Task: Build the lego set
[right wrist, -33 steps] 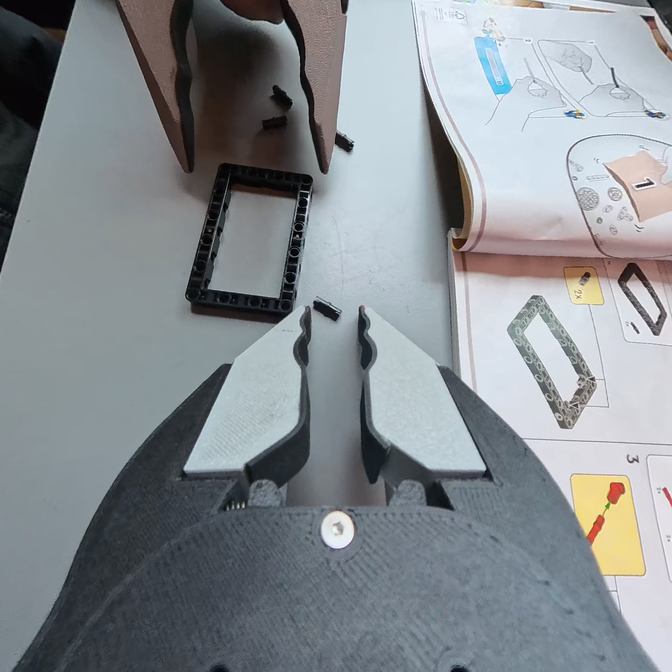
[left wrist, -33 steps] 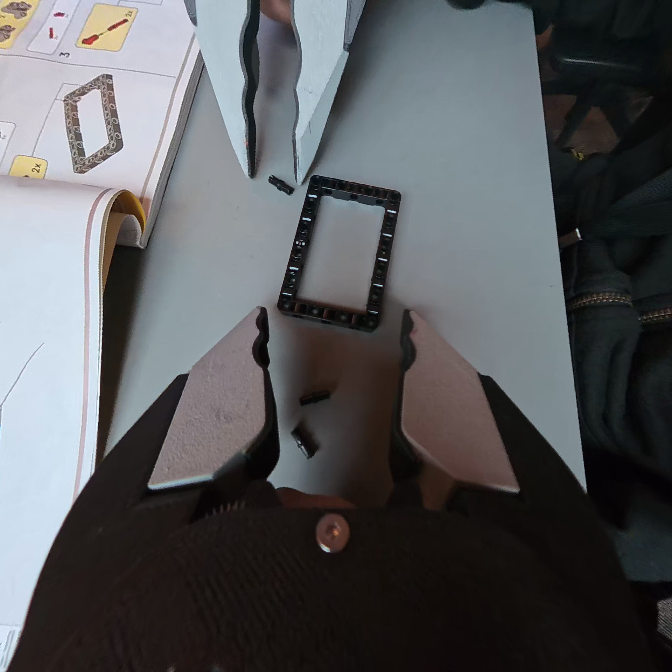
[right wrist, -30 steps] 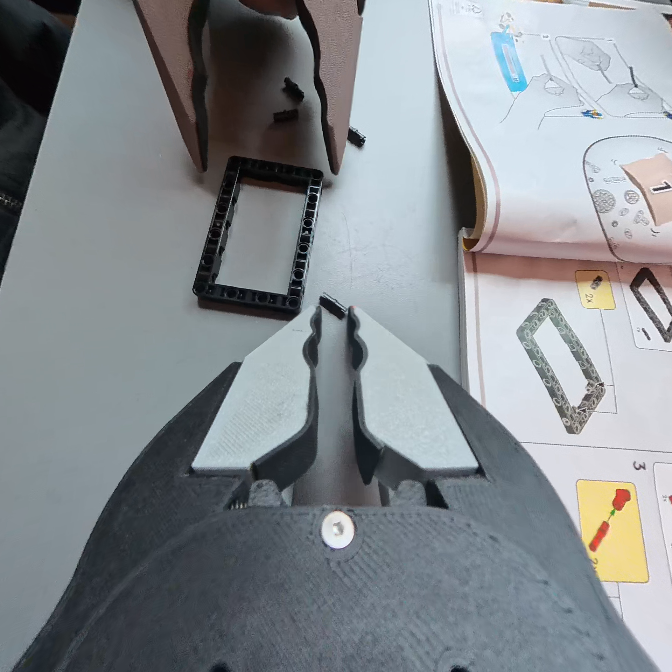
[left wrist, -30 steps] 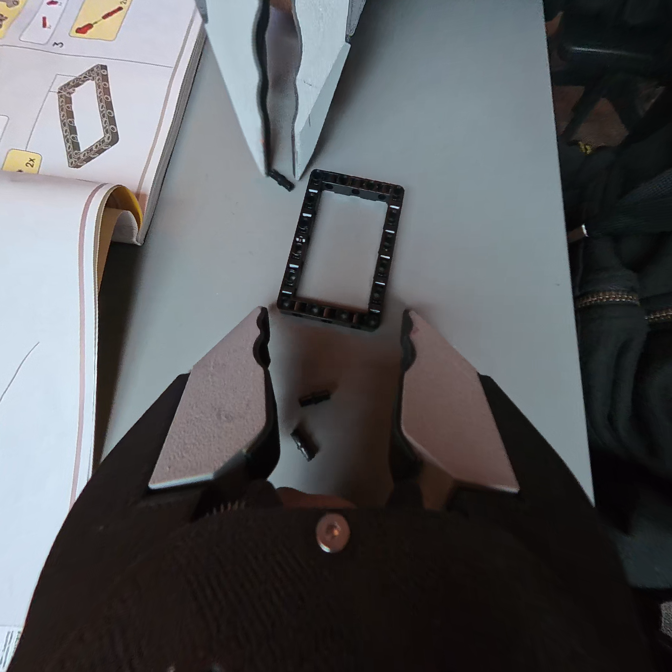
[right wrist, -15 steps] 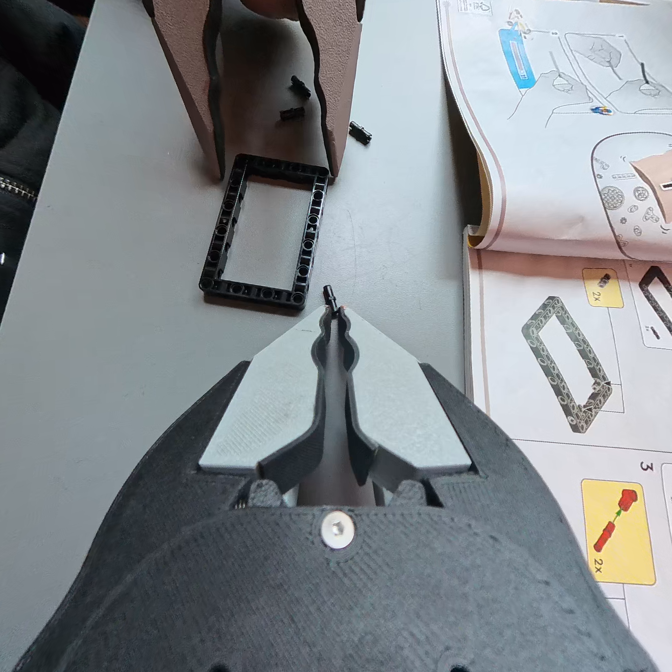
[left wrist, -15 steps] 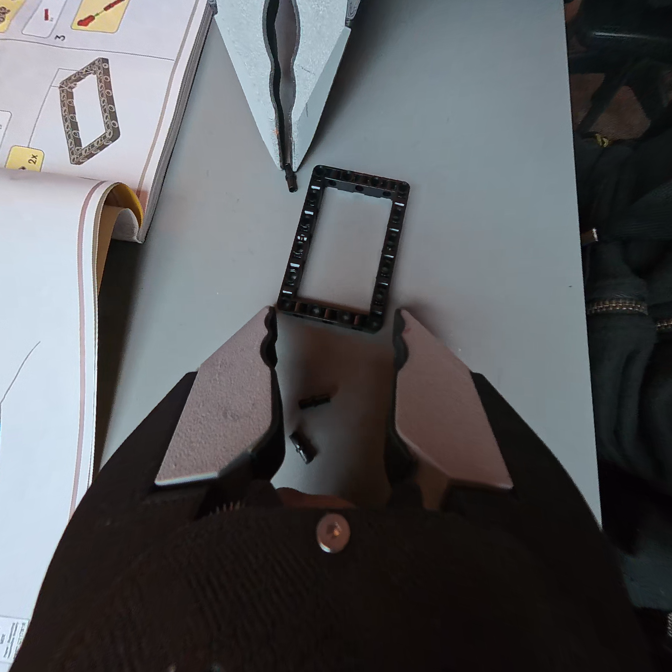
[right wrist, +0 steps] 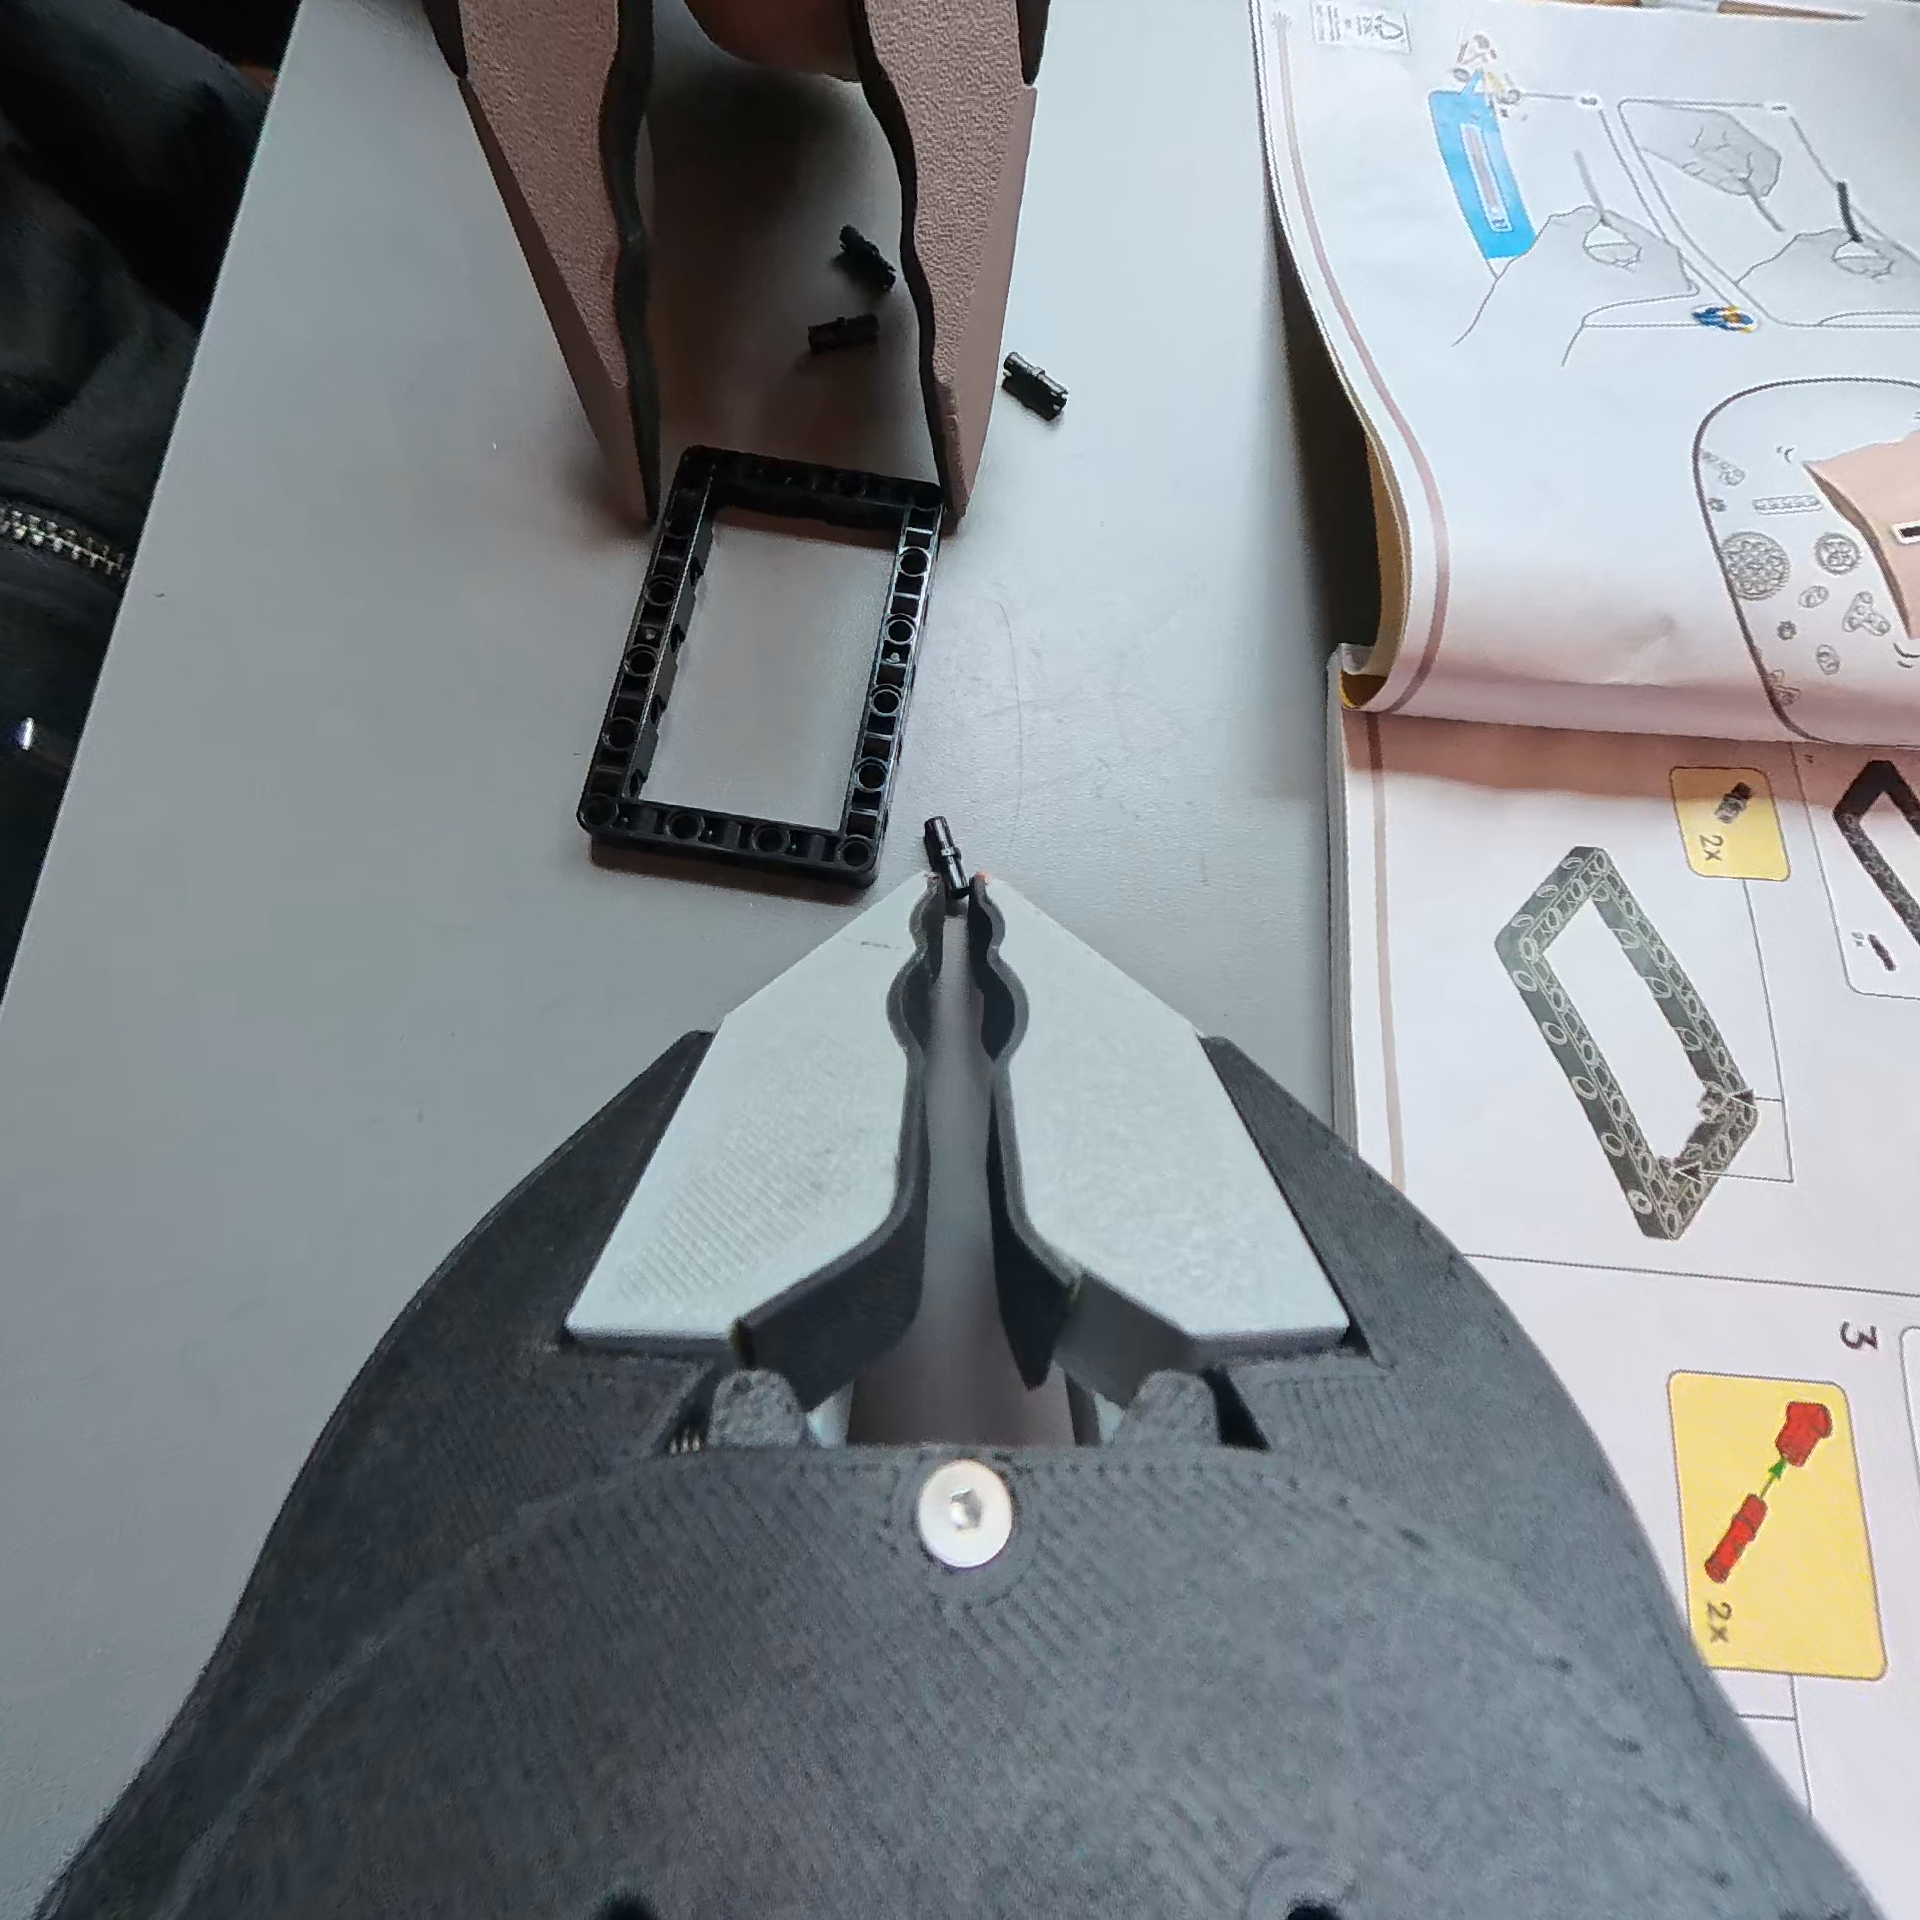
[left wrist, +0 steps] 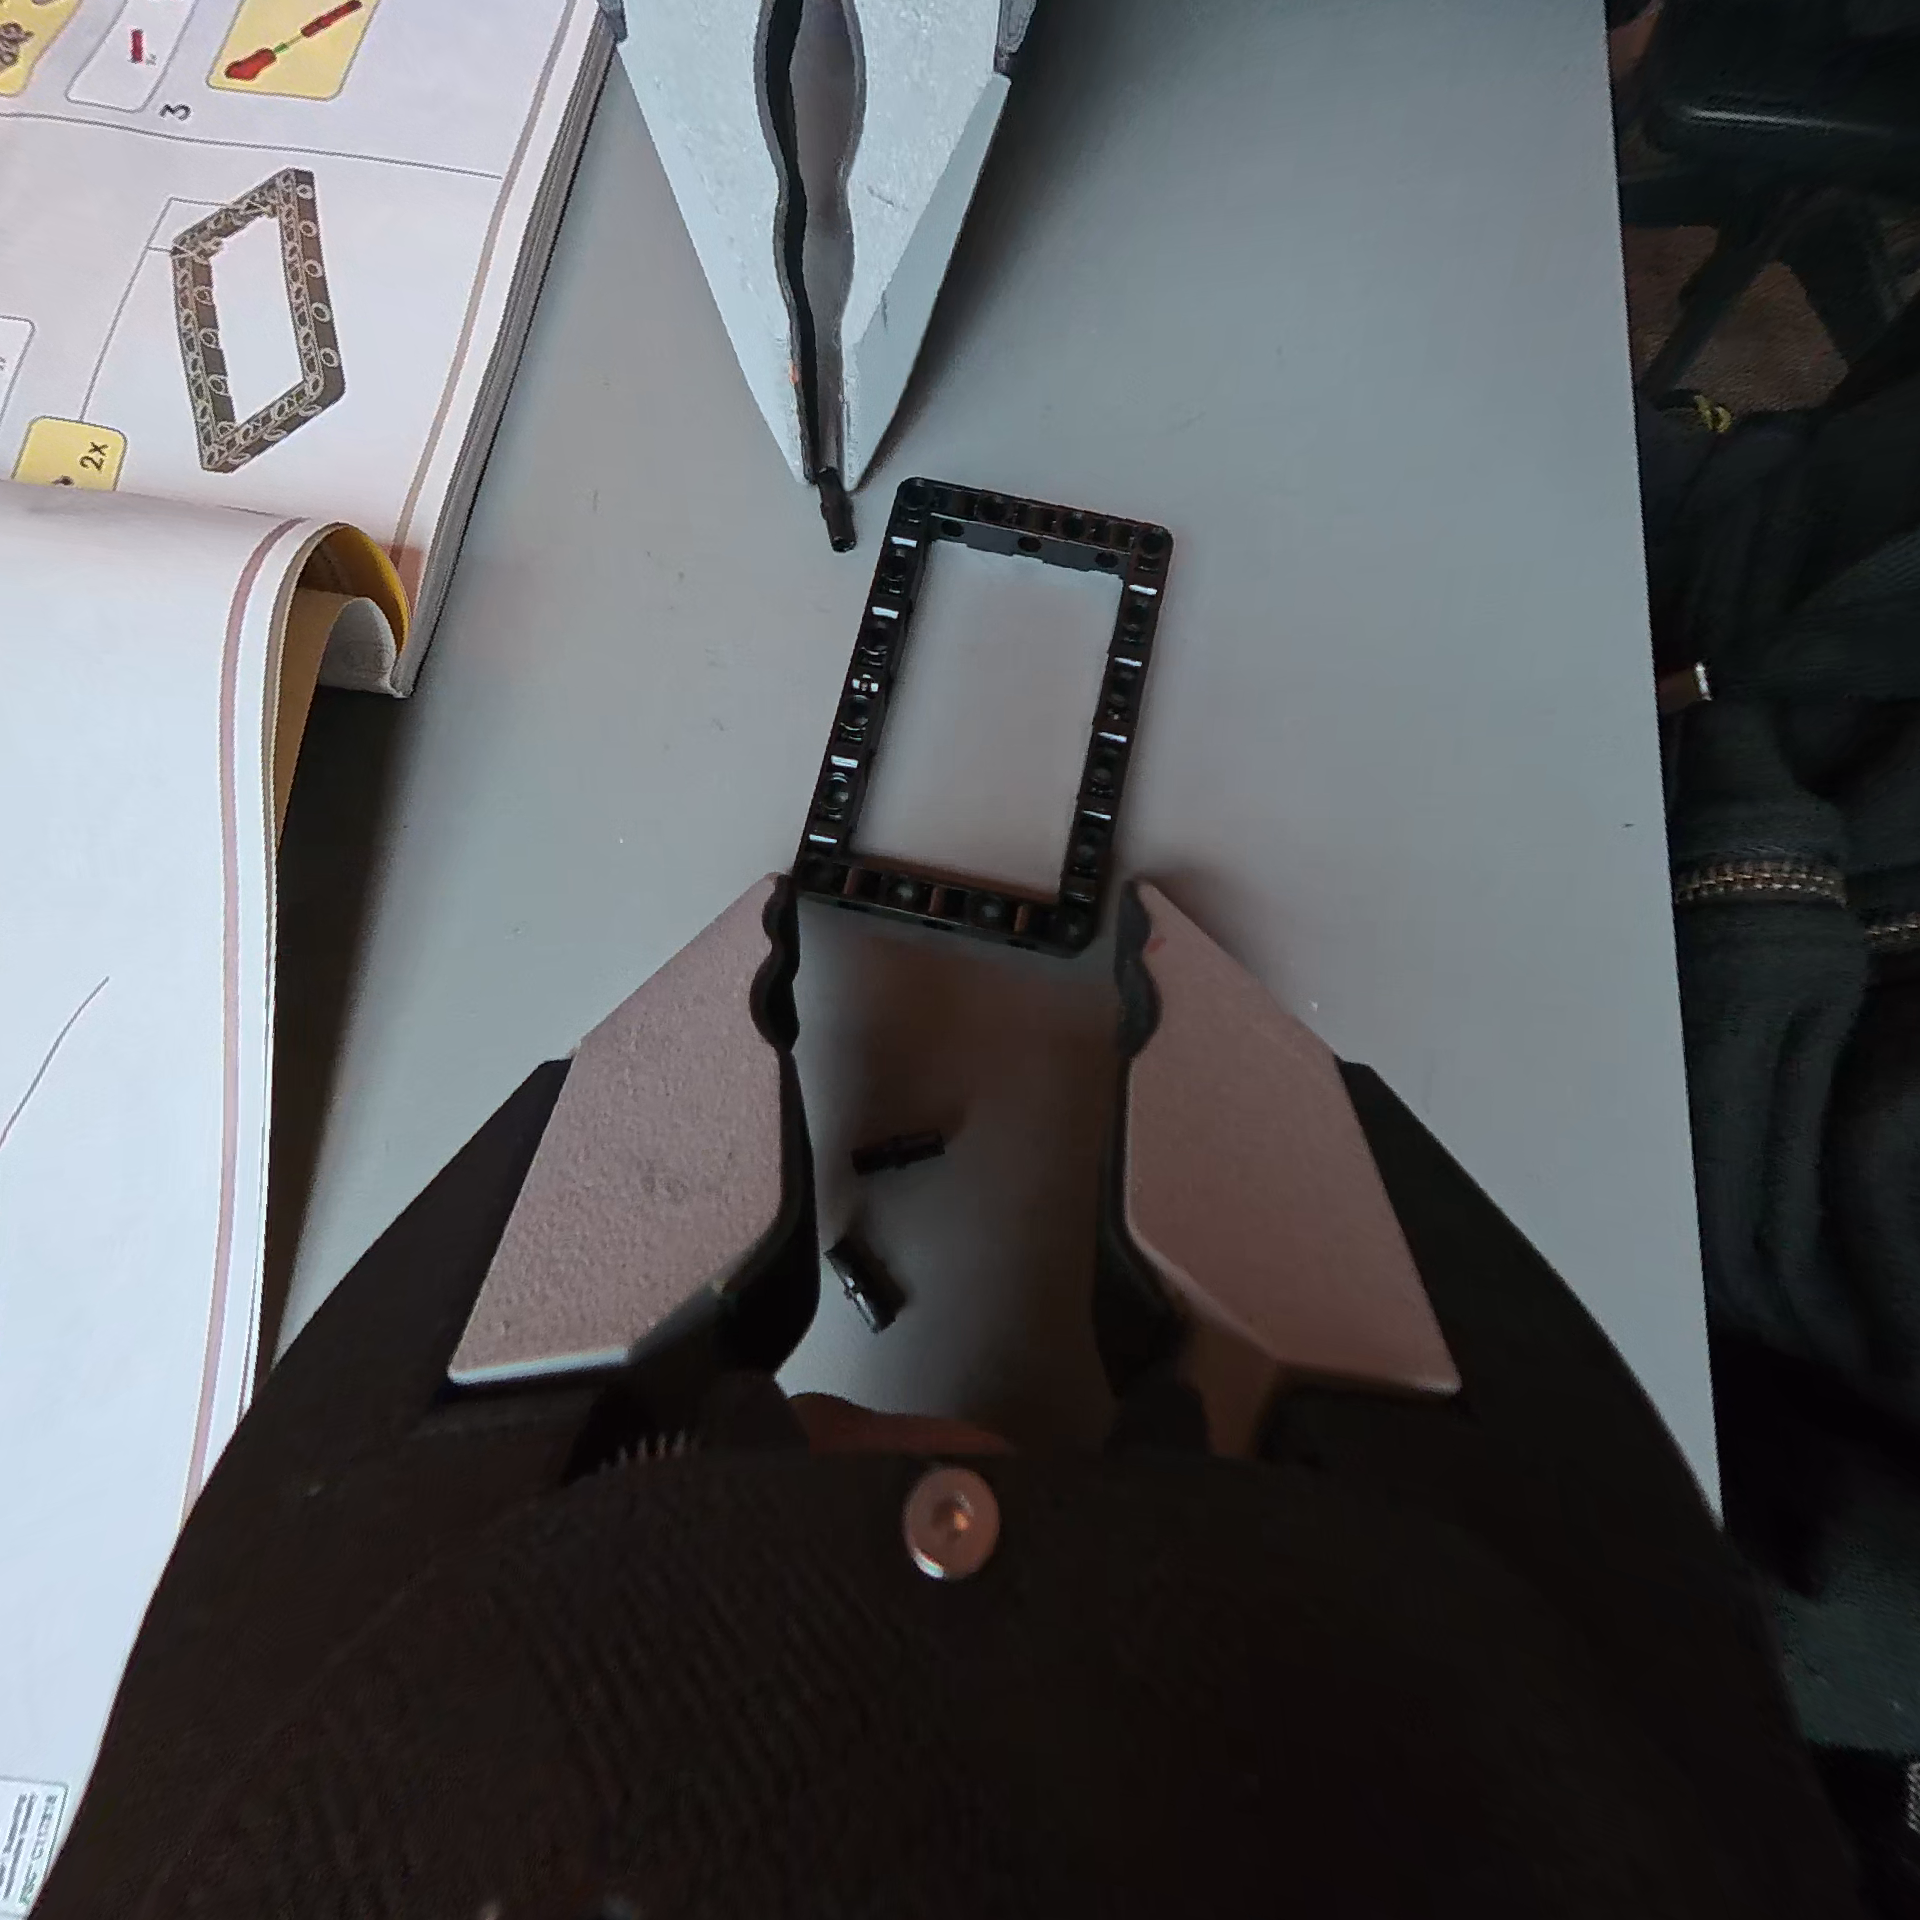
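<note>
I had the right gripper [right wrist: 958, 883] pinched closed on one black connector pin [right wrist: 943, 844], which stuck out past the fingertips with its long axis running straight on from the fingers. The black rectangular frame [right wrist: 764, 665] lay flat on the grey table [right wrist: 312, 935] just ahead and to the left of that pin, apart from it, its nearest corner close by. The frame's long sides ran away from my right gripper, toward the left one. I judged the coming move would turn on swinging the pin left to meet a hole in that near end.

My left gripper [left wrist: 954, 906] stood wide open and held nothing, its fingertips bracketing the frame's far short end, one on each side; I could not tell whether they touched it. That made it the nearer one for steadying the frame.

My count: one frame; four pins, one in my grip, two loose [left wrist: 896, 1153] [left wrist: 864, 1284] between the left gripper's fingers, one [right wrist: 1035, 385] just outside them. One open instruction booklet [right wrist: 1558, 935] lay to my right.
</note>
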The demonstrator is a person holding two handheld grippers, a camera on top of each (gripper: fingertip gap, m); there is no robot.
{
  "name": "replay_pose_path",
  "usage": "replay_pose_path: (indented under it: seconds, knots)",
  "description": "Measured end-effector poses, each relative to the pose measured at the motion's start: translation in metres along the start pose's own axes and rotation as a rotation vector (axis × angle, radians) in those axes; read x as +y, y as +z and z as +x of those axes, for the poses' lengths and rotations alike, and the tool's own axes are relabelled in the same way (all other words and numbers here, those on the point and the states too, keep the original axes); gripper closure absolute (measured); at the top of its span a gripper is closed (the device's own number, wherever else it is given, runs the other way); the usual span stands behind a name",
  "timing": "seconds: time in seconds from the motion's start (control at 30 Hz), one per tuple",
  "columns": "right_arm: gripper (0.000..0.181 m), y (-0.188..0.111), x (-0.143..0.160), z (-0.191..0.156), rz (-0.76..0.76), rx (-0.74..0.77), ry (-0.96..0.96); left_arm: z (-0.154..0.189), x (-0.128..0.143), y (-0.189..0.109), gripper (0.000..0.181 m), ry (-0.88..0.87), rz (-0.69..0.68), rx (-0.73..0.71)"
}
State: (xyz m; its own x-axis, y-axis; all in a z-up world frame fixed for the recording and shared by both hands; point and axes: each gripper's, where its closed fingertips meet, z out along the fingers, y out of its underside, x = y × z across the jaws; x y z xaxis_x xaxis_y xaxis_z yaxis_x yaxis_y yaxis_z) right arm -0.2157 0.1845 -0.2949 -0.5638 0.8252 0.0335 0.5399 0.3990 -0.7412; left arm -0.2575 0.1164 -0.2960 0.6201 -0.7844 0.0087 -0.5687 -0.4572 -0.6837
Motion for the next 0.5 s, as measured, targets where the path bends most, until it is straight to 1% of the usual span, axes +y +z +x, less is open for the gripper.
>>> replay_pose_path:
  seconds: [0.5]
  knots:
    - [0.181,-0.0001,-0.0025,0.0004,0.006,0.008,0.004,0.0021,-0.0013,0.0011,0.126,0.002,0.004,0.003]
